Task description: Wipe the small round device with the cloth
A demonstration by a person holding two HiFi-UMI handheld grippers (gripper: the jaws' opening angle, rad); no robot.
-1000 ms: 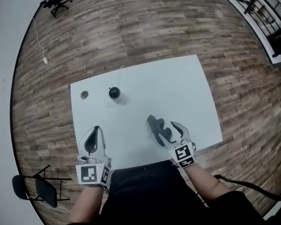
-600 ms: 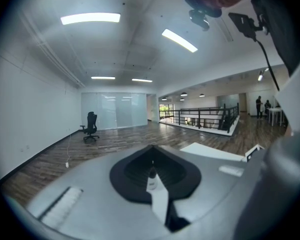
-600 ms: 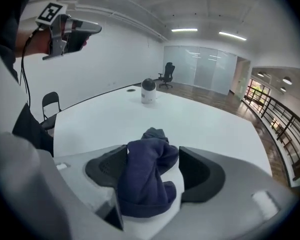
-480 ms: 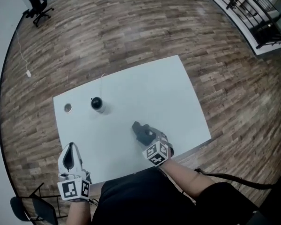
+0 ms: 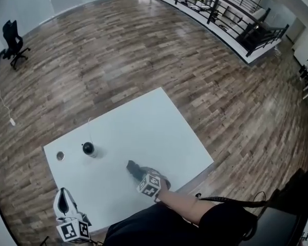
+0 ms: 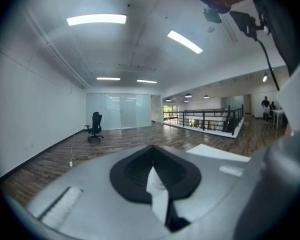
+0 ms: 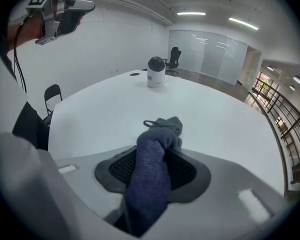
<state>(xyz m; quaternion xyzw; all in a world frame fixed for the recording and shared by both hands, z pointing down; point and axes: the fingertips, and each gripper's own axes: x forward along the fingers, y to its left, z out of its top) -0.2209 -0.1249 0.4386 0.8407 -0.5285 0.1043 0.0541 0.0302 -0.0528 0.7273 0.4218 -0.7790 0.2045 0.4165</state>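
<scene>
The small round device (image 5: pixel 88 148), white with a black domed top (image 7: pixel 156 72) and a thin cable, stands at the table's far left. A dark blue-grey cloth (image 5: pixel 133 168) lies bunched near the front edge. My right gripper (image 5: pixel 140 175) points down onto it, and its jaws have just been closing. In the right gripper view the cloth (image 7: pixel 155 149) is pinched between the black pads of my right gripper (image 7: pixel 157 144). My left gripper (image 5: pixel 63 191) hangs beyond the table's front left corner. It is shut, holds nothing (image 6: pixel 152 154) and is far from the device.
A small flat round disc (image 5: pixel 60 156) lies left of the device on the white table (image 5: pixel 154 132). My body is close against the front edge. Around the table are wooden floor, an office chair (image 5: pixel 13 40) far left and a railing (image 5: pixel 220 9) at the back.
My right gripper has dropped onto the cloth and closed on it. My left gripper has drawn back from over the table to beyond its front left corner. The head view has swung.
</scene>
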